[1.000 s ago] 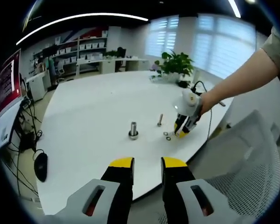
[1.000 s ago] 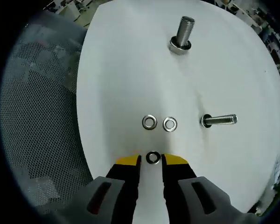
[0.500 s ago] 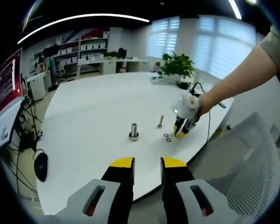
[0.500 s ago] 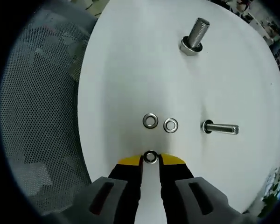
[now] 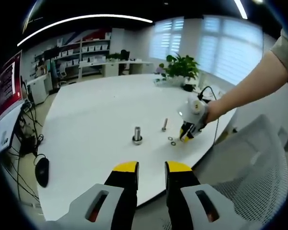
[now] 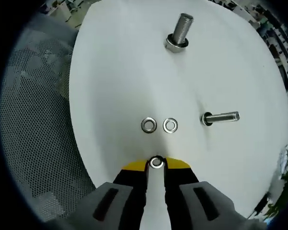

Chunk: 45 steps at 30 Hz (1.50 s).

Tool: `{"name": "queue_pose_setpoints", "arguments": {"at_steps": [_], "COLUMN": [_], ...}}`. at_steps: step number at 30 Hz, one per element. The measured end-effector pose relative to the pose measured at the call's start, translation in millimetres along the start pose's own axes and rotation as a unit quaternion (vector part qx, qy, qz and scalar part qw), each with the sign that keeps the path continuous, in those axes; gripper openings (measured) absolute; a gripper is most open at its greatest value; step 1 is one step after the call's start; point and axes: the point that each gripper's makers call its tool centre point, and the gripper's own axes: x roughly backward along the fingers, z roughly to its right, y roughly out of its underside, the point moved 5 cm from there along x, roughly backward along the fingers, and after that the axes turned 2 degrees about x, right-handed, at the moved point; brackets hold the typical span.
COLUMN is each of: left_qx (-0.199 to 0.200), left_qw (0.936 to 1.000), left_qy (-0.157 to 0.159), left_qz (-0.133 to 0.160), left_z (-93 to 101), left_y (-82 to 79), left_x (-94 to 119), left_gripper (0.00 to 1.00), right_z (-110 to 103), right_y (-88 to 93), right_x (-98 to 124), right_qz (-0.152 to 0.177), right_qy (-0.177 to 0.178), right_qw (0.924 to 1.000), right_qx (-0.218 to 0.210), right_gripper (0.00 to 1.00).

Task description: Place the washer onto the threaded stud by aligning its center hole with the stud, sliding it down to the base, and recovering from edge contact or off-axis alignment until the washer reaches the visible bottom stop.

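Since a second ago, my right tongs (image 6: 156, 163) have closed on a washer (image 6: 156, 162) near the bench (image 6: 125, 72) edge. My left tongs (image 5: 151, 167) hover open off the bench; two washers (image 6: 159, 125) lie before the threaded stud (image 6: 179, 32).

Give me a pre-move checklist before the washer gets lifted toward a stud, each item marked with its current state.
1. Washer sits between the right gripper fingertips: ok.
2. Jaws firmly clamped on the washer: cannot tell; they stand close against its edges, but pressure is not visible.
3. Two spare washers lie apart from the gripped one, ahead of the jaws on the table: ok.
4. Smaller threaded stud stands free, nothing on its shaft: ok.
5. Larger threaded stud also stands free: ok.
6. Left gripper is held back from the work area, jaws open and empty: ok.
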Motion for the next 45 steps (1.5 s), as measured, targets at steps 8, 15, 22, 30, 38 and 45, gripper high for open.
{"name": "queue_pose_setpoints", "arguments": {"at_steps": [8,15,22,30,38,45], "left_qx": [0.0,0.002,0.001,0.001,0.001,0.001], "left_qw": [1.0,1.0,1.0,1.0,0.9999,0.9999], "left_qy": [0.001,-0.003,-0.004,-0.005,-0.003,-0.002], "left_qz": [0.001,0.006,0.008,0.009,0.011,0.013], "left_z": [0.4,-1.3,-1.4,-1.0,-0.7,-0.5], "left_y": [-0.6,-1.9,-2.2,-2.3,-3.0,-3.4], "left_x": [0.2,1.0,1.2,1.3,1.5,1.8], "left_gripper": [0.19,0.19,0.19,0.19,0.19,0.19], "right_z": [-1.4,1.3,10.1,31.8,51.2,67.0], "right_y": [5.9,5.6,2.1,-14.8,-21.7,-33.5], "right_x": [1.9,1.1,5.6,27.4,44.5,59.4], "right_qz": [0.041,0.046,0.035,0.066,0.088,0.126], "right_qy": [0.017,0.008,0.009,0.026,0.037,0.055], "right_qw": [0.9982,0.998,0.9977,0.9955,0.9923,0.9857], "right_qx": [-0.041,-0.042,-0.058,-0.063,-0.079,-0.098], "right_gripper": [0.15,0.15,0.14,0.14,0.14,0.14]}}
